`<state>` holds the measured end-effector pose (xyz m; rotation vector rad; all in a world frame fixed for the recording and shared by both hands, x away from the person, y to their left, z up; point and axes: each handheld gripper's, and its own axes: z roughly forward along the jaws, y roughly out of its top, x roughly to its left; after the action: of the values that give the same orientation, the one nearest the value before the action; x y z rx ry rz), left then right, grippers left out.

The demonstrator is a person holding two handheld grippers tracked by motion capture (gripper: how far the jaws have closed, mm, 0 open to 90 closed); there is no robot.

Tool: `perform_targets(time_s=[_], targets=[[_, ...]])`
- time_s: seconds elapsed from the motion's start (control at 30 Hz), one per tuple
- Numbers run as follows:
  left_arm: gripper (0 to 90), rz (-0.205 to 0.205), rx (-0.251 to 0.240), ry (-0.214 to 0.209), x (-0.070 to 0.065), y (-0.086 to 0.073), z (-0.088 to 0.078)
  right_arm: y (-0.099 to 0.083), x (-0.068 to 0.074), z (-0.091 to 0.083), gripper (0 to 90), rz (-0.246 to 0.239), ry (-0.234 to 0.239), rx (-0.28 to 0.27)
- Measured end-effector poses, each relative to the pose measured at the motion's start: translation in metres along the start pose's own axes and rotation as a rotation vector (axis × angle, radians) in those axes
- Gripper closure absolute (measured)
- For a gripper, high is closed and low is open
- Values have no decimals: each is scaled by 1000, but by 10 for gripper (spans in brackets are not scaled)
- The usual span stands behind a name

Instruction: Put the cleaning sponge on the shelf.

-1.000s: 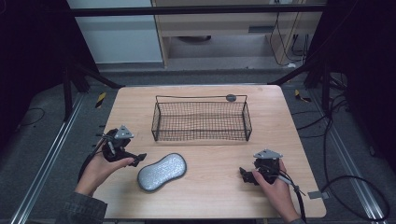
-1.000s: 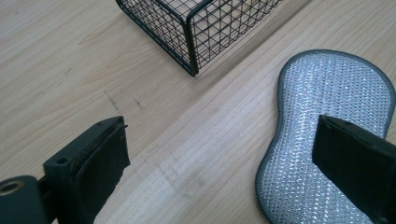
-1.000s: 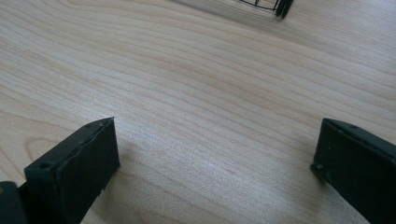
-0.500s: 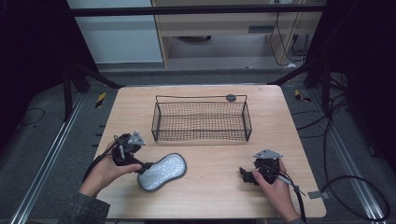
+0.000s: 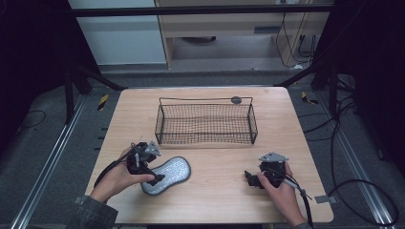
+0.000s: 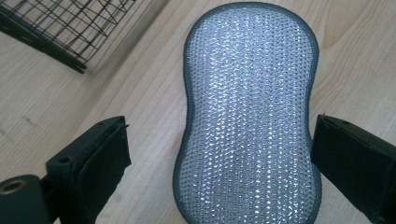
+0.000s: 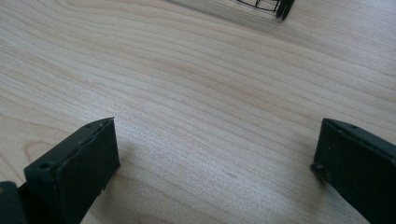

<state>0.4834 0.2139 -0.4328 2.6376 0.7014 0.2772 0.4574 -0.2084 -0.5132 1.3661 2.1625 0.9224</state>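
A pale wooden tabletop stands on a grey floor with dark frame rails around it and pale cabinets behind. Towards its far side sits a black wire basket, its long sides running left to right. Just in front of the basket's left end, nearer the person, lies a silvery scrubbing sponge with a grey edge and a narrowed waist, flat on the wood and set at a slant. The left tongs are held in the person's left hand at the sponge's near-left end. In the left gripper view the sponge lies lengthwise between the two black jaws, which stand wide apart, one on either side of its near end; the right jaw is close against the sponge's edge, the left one stands off with bare wood between, and neither has hold of it. A corner of the basket shows at the top left there. The right tongs, in the right hand, rest near the tabletop's near-right part, well apart from the sponge. In the right gripper view their jaws gape wide over bare wood, gripping nothing, with a corner of the basket at the top edge.
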Motion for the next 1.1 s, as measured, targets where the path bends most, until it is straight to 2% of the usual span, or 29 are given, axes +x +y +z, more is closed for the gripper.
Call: perform_targets(time_s=[0.37,0.47,0.67,0.9,1.1], targets=[[38,20,45,-30,-7,5,12,0,0,0,3,0,-2,1],[39,26,48,-44,-10,8,18,0,0,0,3,1,-3,1],[54,46,88,-74,-13,10,31,0,0,0,3,1,-3,1],[38,33,97,-67,-12,12,39,0,0,0,3,1,-3,1],[37,23,110,-76,-10,10,46,0,0,0,3,1,-4,0]])
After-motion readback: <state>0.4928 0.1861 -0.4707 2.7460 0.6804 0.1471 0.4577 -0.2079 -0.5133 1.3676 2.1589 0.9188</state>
